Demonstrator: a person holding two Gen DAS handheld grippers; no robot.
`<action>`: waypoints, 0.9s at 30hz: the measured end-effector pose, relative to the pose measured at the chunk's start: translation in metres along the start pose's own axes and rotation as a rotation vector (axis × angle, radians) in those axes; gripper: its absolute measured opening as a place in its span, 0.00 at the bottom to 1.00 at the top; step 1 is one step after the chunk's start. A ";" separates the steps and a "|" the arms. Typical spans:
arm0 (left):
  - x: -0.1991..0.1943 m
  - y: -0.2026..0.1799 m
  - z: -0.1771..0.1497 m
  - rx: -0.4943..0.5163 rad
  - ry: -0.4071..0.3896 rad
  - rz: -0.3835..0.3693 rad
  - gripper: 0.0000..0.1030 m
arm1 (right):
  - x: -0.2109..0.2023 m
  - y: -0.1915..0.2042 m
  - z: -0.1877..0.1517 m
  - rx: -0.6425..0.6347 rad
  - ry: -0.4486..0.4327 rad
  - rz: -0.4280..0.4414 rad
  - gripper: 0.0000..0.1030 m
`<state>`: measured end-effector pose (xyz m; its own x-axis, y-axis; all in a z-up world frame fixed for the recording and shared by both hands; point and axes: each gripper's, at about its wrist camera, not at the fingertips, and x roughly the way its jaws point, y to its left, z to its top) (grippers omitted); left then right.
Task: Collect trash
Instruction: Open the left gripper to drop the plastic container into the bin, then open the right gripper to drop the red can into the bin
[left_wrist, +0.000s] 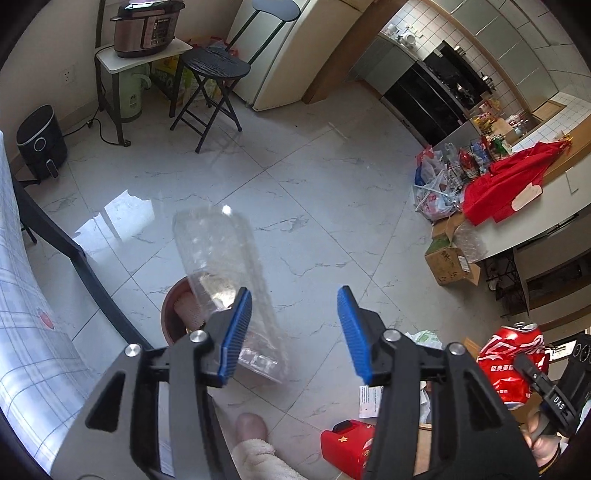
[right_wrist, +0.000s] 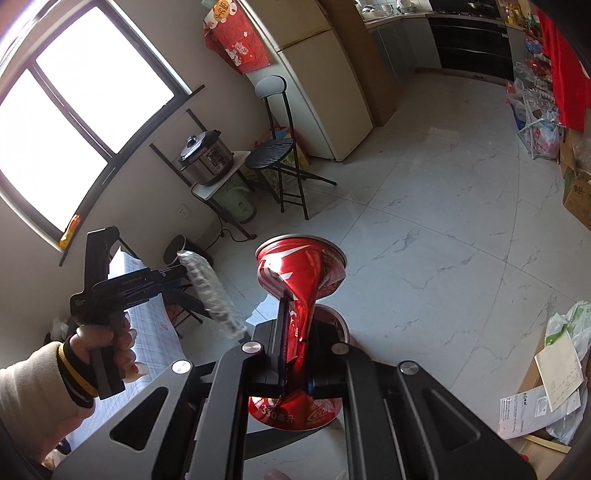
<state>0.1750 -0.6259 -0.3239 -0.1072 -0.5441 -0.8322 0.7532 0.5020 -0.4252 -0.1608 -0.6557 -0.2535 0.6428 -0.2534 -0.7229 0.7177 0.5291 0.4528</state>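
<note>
A clear, crumpled plastic bottle hangs in the air in front of my left gripper, just off its left finger; the jaws stand wide apart and do not grip it. Below the bottle sits a round dark-red bin on the floor. In the right wrist view the same bottle shows beside the left gripper. My right gripper is shut on a crushed red cola can, pinched flat at its middle. The can also shows at the right of the left wrist view.
A table with a checked cloth and dark legs stands at left. A folding stool, a side stand with a pressure cooker, an air fryer, a fridge, cardboard boxes and bags ring the marble floor.
</note>
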 end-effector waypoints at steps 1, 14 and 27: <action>-0.001 -0.001 0.001 0.010 -0.003 0.012 0.48 | 0.002 0.001 0.001 0.001 0.001 0.001 0.08; -0.102 0.015 -0.026 0.028 -0.148 0.110 0.81 | 0.038 0.031 0.004 -0.064 0.069 0.039 0.08; -0.257 0.070 -0.112 -0.095 -0.365 0.255 0.81 | 0.158 0.118 0.008 -0.298 0.267 0.027 0.08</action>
<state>0.1825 -0.3755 -0.1797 0.3228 -0.5882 -0.7415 0.6610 0.7008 -0.2681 0.0279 -0.6392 -0.3103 0.5399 -0.0380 -0.8408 0.5675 0.7542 0.3303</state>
